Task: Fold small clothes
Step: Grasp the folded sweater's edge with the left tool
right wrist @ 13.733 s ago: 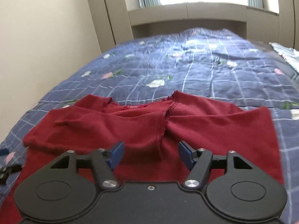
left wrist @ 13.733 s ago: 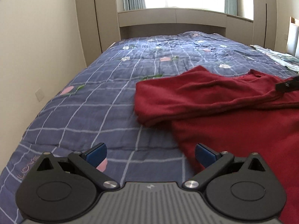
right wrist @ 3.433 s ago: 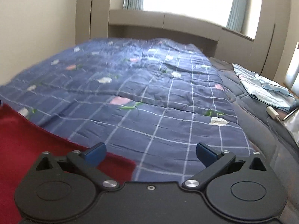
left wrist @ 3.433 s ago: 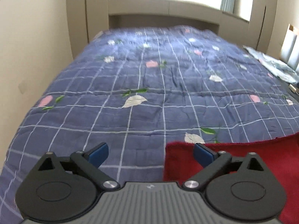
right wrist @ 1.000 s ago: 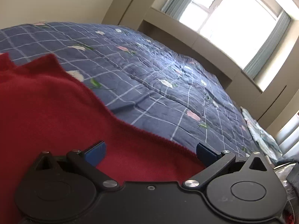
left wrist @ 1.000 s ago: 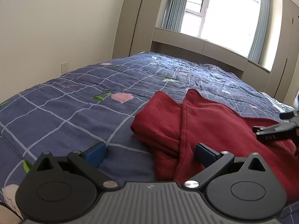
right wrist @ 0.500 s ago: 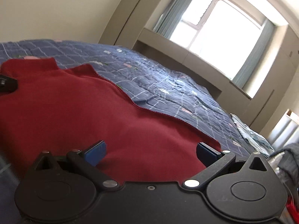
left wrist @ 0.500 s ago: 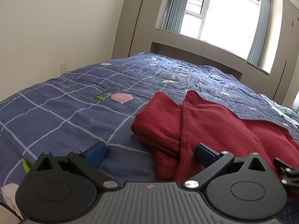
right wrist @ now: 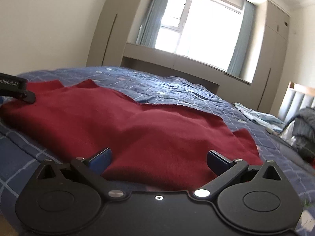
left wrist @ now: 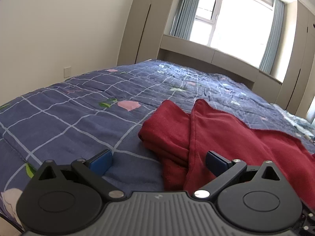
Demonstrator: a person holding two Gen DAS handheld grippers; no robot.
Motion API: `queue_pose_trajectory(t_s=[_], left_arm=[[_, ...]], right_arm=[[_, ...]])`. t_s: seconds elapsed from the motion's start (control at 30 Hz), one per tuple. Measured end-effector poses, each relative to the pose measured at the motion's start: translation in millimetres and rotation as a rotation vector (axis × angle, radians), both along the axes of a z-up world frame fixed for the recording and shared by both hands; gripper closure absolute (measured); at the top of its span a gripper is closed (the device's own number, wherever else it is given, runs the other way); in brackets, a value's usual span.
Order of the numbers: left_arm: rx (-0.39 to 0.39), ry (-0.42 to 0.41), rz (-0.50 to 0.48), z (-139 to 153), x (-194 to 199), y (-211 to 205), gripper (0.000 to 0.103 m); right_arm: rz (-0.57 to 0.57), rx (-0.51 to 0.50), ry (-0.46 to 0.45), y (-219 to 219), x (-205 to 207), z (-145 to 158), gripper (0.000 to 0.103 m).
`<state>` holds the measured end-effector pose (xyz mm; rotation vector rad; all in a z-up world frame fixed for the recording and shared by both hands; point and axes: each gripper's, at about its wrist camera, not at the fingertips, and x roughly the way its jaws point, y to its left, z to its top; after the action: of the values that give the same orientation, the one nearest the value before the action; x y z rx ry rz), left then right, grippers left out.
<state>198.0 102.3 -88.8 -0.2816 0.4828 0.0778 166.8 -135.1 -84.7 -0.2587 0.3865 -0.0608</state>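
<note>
Both tongs stand wide open, with nothing between their blue pads.

The left tongs (left wrist: 159,159) sit low over the bed (left wrist: 65,118), which is covered in a blue quilt with a pale grid and small pink and green flower prints. The red garment (left wrist: 222,133) lies on the quilt ahead of these tongs and to their right. Its nearest folded edge runs up between the two pads. The right pad lies over the red cloth, and the left pad is over bare quilt. A thicker folded part of the garment sits just ahead, left of a raised seam.

The right tongs (right wrist: 159,159) are also low, and the red garment (right wrist: 137,125) fills the space ahead of and between their pads, spreading away to the left. At the far left of that view, a black part of the other tool (right wrist: 17,92) is seen against the cloth. To the right of the right tongs, well apart from the garment, light blue cloth (right wrist: 258,116) lies crumpled on the bed. Beyond both tongs is a bright window (right wrist: 198,33) with grey-blue curtains.
</note>
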Motion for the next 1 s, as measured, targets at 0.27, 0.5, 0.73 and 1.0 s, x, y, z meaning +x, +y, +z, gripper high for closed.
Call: queue_pose_trajectory(t_s=[0.27,0.5,0.73,1.0], left_arm=[[-0.133,-0.005,-0.131,15.0,-23.6,-7.7,0.0],[-0.19,0.07,-0.169,10.0,-14.0,-20.6,0.0],[-0.345,0.068,-0.1,6.4,11.9,4.2,0.011],[-0.265,0.135,-0.038,9.8,33.6,-0.1,0.043]], right_arm=[[0.014,0.058,-0.006,-9.7,-4.5,0.3,0.001],[0.023,0.08,-0.005,-12.0,-5.2,0.7,0.001],[0.028,0.092,-0.008,-14.8,-6.7,1.0,0.001],[0.032,0.099,-0.006,-16.8,-6.7,1.6,0.001]])
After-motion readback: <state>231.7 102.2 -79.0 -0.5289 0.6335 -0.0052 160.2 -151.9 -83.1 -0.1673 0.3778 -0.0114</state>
